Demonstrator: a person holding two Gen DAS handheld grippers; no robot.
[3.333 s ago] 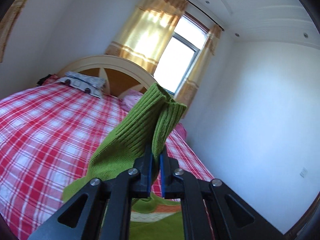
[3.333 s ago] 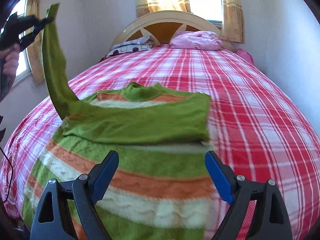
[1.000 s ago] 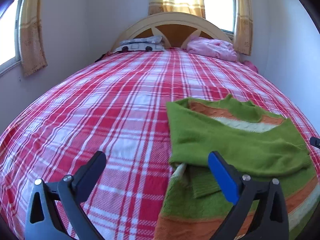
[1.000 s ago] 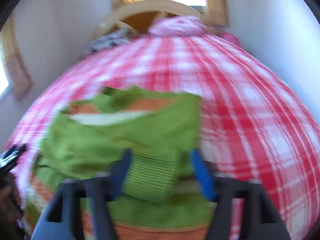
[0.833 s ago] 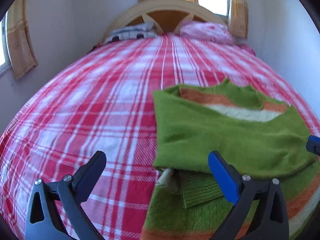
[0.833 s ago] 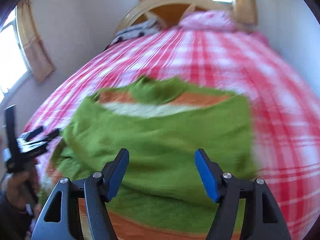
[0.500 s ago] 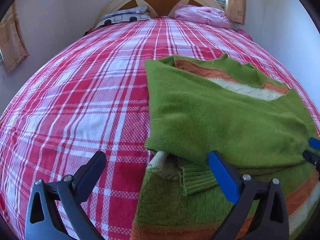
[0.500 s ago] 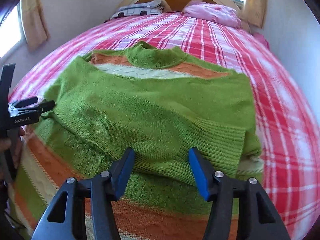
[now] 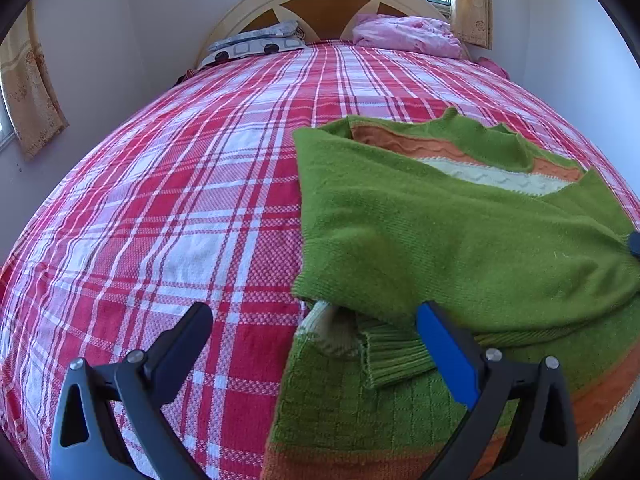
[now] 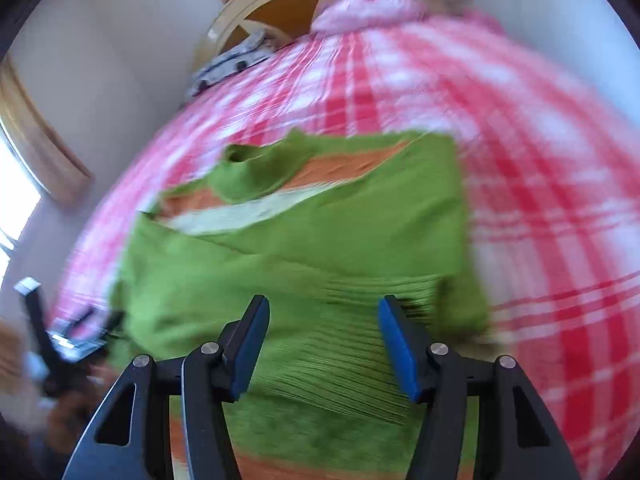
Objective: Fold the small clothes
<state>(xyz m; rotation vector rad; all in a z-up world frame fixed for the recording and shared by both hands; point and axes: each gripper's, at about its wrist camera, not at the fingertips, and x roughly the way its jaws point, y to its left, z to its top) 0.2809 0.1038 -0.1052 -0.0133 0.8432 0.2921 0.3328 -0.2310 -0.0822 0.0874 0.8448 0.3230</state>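
A green sweater (image 9: pixel 452 232) with orange and cream stripes lies flat on the red plaid bed, both sleeves folded across its chest. My left gripper (image 9: pixel 316 332) is open and empty, hovering at the sweater's left edge over a ribbed cuff (image 9: pixel 394 356). My right gripper (image 10: pixel 322 328) is open and empty, low over the other ribbed cuff (image 10: pixel 360 360) on the sweater (image 10: pixel 320 240). The right wrist view is motion-blurred. The left gripper also shows at that view's left edge (image 10: pixel 68 340).
The red plaid bedspread (image 9: pixel 180 220) stretches left of and beyond the sweater. A curved headboard (image 9: pixel 320 4), a patterned pillow (image 9: pixel 256 42) and a pink bundle (image 9: pixel 404 34) are at the far end. Walls and curtained windows surround the bed.
The left gripper let go of the sleeve, which now lies folded over the chest, and came down low at the sweater's left edge. The right gripper swung down close over the cuff.
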